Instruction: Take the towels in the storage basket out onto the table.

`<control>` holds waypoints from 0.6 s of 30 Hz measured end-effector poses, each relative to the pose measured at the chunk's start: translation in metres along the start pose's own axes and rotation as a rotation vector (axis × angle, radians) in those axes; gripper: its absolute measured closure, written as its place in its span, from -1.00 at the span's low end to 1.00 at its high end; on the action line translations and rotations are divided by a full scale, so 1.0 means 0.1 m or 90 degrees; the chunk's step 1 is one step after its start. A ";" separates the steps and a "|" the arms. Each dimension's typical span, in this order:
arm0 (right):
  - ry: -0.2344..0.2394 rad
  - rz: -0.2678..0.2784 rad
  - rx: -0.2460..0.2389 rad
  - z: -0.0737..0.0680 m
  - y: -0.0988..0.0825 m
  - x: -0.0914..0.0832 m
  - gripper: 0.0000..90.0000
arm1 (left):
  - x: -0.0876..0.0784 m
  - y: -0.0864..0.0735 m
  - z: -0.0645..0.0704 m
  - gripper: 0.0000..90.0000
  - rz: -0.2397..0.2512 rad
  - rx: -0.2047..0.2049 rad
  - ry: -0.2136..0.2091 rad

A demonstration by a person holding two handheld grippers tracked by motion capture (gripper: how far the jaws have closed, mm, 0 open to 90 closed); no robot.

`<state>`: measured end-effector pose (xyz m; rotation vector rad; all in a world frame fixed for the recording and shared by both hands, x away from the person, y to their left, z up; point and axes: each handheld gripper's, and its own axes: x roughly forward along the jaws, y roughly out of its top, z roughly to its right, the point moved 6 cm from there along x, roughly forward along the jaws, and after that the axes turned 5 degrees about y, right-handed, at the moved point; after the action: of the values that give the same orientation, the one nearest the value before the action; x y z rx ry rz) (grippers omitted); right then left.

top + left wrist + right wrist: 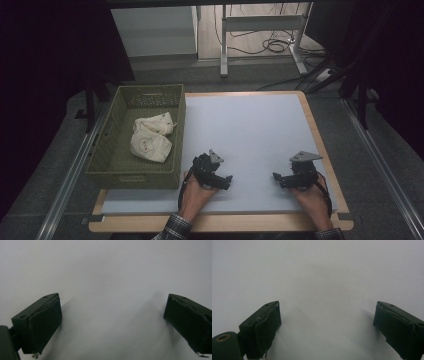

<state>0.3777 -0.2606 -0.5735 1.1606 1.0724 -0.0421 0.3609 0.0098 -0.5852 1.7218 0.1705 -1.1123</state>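
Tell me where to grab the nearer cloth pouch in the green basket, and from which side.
Take the nearer pouch from above, probably with the left gripper, which is closer and open. The basket walls block a sideways approach. The pouch lies flat and soft, so pinching a raised fold near its upper edge, clear of the second pouch, looks best.

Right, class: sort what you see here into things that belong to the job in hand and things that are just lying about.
Part of the job:
- left gripper, open, low over the grey mat
- right gripper, open, low over the mat
- two cloth bags in the green basket, likely

Just lying about:
- cables on the floor
- white desk frame behind the table
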 end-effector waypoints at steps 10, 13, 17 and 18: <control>0.000 0.000 0.000 0.00 0.00 0.00 -0.82 | -0.06 0.17 0.04 -0.96 -0.003 0.015 -0.019; 0.000 0.000 0.000 0.00 0.00 0.00 -0.82 | -0.12 0.24 0.03 -0.96 0.004 0.021 -0.020; 0.000 0.000 0.000 0.00 0.00 0.00 -0.83 | -0.19 0.32 0.02 -0.96 0.011 0.018 -0.029; 0.000 0.000 0.000 0.00 0.00 0.00 -0.82 | -0.22 0.35 0.01 -0.96 0.014 0.015 -0.035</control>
<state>0.3777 -0.2606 -0.5735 1.1610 1.0729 -0.0418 0.3682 0.0008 -0.5456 1.7092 0.1041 -1.1475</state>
